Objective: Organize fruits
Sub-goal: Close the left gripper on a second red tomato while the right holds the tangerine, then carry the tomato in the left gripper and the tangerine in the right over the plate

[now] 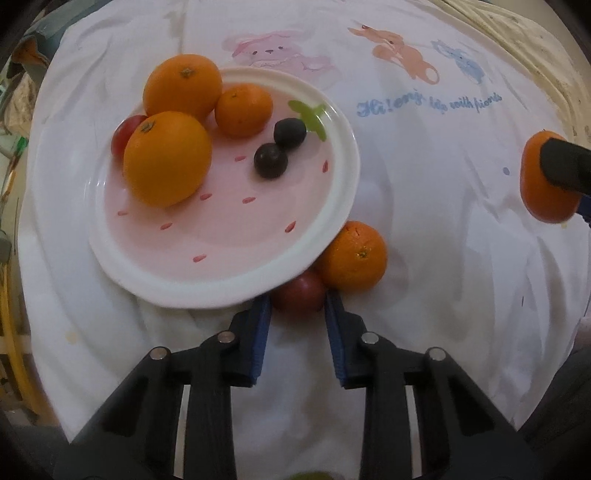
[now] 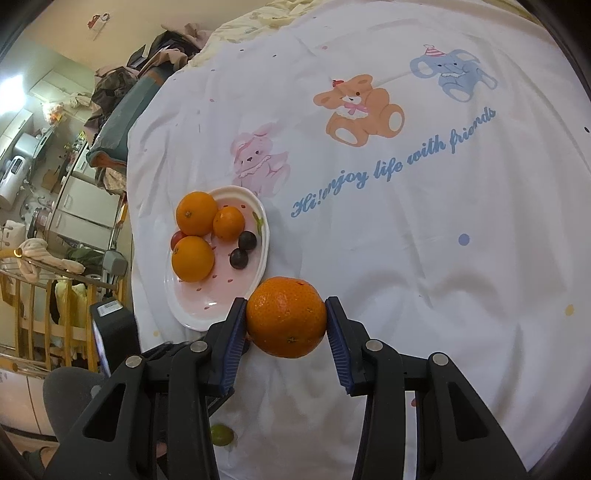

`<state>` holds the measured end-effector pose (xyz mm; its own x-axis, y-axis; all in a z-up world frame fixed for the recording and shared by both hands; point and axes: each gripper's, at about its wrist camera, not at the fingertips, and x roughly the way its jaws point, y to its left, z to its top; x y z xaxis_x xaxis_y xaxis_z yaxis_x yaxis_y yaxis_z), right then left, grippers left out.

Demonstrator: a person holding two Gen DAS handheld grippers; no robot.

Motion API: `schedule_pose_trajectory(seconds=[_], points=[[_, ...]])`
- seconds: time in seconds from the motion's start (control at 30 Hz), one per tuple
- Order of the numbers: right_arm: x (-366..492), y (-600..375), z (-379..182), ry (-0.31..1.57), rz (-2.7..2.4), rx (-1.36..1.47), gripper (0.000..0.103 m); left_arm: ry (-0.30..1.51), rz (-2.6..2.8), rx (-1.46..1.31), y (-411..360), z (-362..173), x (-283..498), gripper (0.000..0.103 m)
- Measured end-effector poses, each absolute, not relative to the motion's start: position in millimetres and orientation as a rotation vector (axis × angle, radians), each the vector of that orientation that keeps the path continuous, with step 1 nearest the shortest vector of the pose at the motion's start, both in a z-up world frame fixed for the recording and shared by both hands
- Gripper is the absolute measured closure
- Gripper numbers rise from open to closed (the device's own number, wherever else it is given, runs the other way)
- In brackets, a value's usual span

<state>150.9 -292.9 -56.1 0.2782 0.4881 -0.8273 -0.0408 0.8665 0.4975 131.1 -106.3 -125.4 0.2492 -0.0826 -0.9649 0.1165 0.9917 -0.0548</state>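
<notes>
A printed sheet (image 2: 406, 229) and a cluttered room behind it.

We see the white sheet spread wide and creased, printed with a pink bunny (image 2: 258, 158), an orange bear (image 2: 358, 110) and a blue elephant (image 2: 454, 72), with blue script (image 2: 395, 166) reading "Hi! enjoy life with friends" running below them. A few small coloured dots are scattered over the cloth. Beyond its far edge we see a heap of clothes (image 2: 155, 48) and a pale yellow blanket (image 2: 258, 14). To the left we make out white cabinets (image 2: 85, 206), a wooden rail (image 2: 33, 295) draped with cloths, and a beige wall.
</notes>
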Motion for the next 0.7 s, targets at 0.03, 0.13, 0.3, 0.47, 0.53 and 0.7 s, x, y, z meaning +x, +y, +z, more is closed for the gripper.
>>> schedule_pose_trajectory(seconds=[0.03,0.13,0.3,0.47,0.53,0.7], points=[[151.0,-292.7,-56.0,1.247,0.370,0.419,0.059,1.310,-0.136,0.021,-105.8,-125.3,131.0,0.078],[152.0,-290.8,-55.3,1.246,0.376,0.407,0.059,1.315,-0.144,-0.002,-102.7,-125.5,128.1,0.078],[152.8,-285.2,-53.5,1.241,0.389,0.391,0.059,1.330,-0.125,-0.003,-96.5,-119.9,120.3,0.078],[150.1,-282.4,-52.6,1.236,0.387,0.377,0.059,1.333,-0.121,-0.015,-85.3,-110.1,103.2,0.078],[148.5,-281.9,-52.2,1.233,0.385,0.372,0.059,1.328,-0.124,-0.024,-79.3,-103.9,97.3,0.078],[145.5,-278.3,-49.1,1.218,0.389,0.363,0.059,1.284,-0.117,-0.035,-60.2,-78.1,86.7,0.078]])
